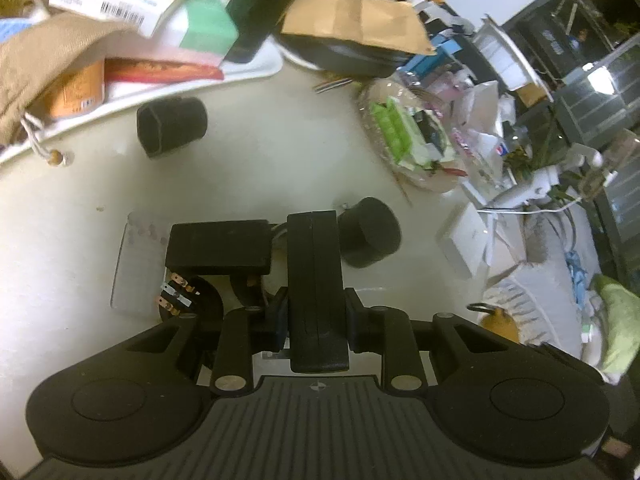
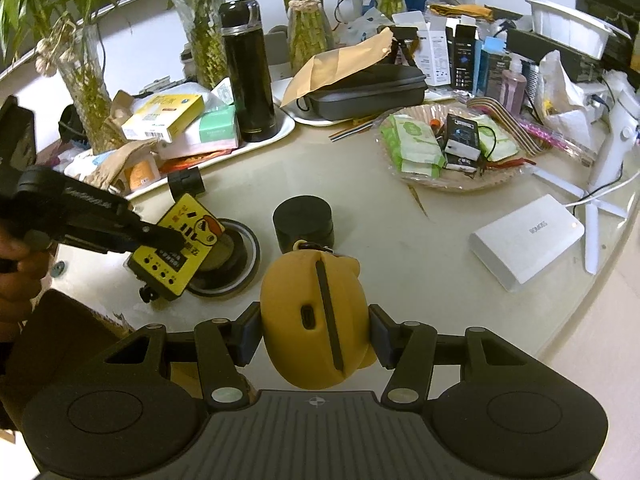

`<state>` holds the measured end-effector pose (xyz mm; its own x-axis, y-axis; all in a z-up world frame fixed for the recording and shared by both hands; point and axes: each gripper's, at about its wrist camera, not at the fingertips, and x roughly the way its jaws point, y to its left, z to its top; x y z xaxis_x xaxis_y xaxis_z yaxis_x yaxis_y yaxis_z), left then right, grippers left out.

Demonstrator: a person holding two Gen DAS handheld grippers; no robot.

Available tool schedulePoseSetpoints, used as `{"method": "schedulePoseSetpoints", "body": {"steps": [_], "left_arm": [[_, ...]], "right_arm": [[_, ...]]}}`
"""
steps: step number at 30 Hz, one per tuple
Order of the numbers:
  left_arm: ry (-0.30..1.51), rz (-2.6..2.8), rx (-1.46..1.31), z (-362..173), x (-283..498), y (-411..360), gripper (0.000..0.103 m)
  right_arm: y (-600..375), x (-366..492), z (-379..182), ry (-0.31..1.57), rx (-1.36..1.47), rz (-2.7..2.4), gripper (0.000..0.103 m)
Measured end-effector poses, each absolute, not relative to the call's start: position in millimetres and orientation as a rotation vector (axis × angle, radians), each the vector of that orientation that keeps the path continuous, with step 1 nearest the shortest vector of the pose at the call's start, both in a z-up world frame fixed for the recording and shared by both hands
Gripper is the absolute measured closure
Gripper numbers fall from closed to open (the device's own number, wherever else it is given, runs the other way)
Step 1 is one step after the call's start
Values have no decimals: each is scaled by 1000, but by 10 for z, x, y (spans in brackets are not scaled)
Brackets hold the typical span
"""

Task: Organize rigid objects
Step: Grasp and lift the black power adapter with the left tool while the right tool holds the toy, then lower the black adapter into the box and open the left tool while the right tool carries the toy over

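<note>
My right gripper (image 2: pixel 314 338) is shut on a yellow rubbery case (image 2: pixel 316 320) with a dark slot, held above the table's near edge. My left gripper (image 1: pixel 316 320) is shut on a black-edged device (image 1: pixel 314 280); in the right wrist view it shows as a yellow box with a cartoon face (image 2: pixel 180 248), held by the left gripper's fingers (image 2: pixel 132 236) over a round black disc (image 2: pixel 228 260). A black cylindrical jar (image 2: pixel 303 224) stands just beyond the yellow case; it also shows in the left wrist view (image 1: pixel 370 238). A small black clip piece (image 2: pixel 186 182) lies further back.
A white tray (image 2: pixel 256 142) holds boxes and a black flask (image 2: pixel 248 72). A wicker plate (image 2: pixel 452 182) holds green packets. A white power brick (image 2: pixel 528 236), a black zip case (image 2: pixel 364 92), glass vases with plants (image 2: pixel 84 80) and a white stand (image 2: pixel 608 152) crowd the table's back and right.
</note>
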<state>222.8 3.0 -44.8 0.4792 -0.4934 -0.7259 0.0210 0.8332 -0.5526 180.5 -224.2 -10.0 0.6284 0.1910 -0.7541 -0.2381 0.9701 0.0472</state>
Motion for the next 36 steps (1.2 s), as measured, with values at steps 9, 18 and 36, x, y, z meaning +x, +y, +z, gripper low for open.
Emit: {"method": "schedulePoseSetpoints", "body": {"steps": [9, 18, 36], "left_arm": [[983, -348, -465, -134, 2028, 77, 76], [933, -371, -411, 151, 1757, 70, 76], [895, -360, -347, 264, 1023, 147, 76]], "right_arm": [[-2135, 1770, 22, 858, -78, 239, 45], [-2042, 1645, 263, 855, -4, 268, 45], [-1702, 1128, 264, 921, -12, 335, 45]]}}
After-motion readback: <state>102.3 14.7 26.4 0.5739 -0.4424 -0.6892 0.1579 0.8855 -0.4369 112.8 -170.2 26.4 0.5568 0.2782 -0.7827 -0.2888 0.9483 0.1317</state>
